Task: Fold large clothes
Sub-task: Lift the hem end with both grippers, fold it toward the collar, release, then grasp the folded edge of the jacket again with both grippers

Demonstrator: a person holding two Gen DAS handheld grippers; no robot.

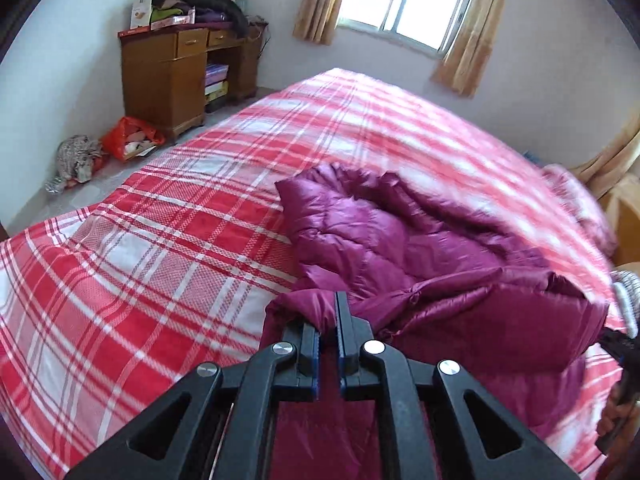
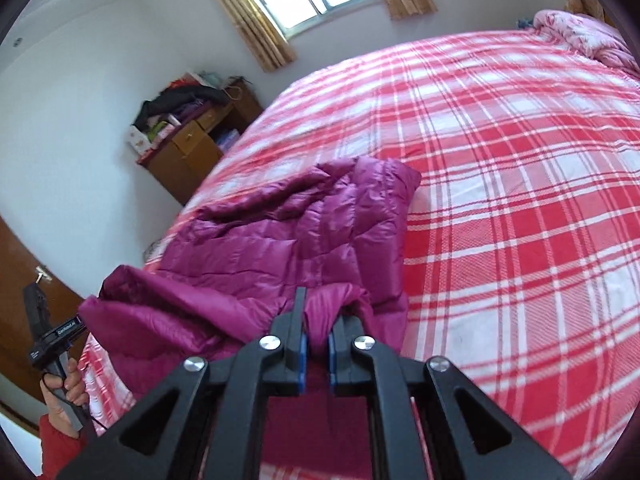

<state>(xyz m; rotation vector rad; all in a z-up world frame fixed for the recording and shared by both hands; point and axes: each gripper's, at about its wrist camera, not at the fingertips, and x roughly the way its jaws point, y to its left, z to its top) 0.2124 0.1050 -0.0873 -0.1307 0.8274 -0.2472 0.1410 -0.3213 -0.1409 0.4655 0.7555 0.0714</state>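
We hold the purple coat (image 1: 400, 240) with the left tool (image 1: 329, 320) and right tool (image 2: 318, 316) pinched on its near edge; the rest stretches far across the bed (image 1: 160, 216).

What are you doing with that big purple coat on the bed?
A person is folding a puffy purple coat on the red plaid bed, using a two-finger gripper in each hand. The left gripper is pinched on a bit of the coat's near edge, and the right gripper is pinched on another bit. The near edge is lifted, while the rest lies rumpled on the bed. The fold isn't finished yet.
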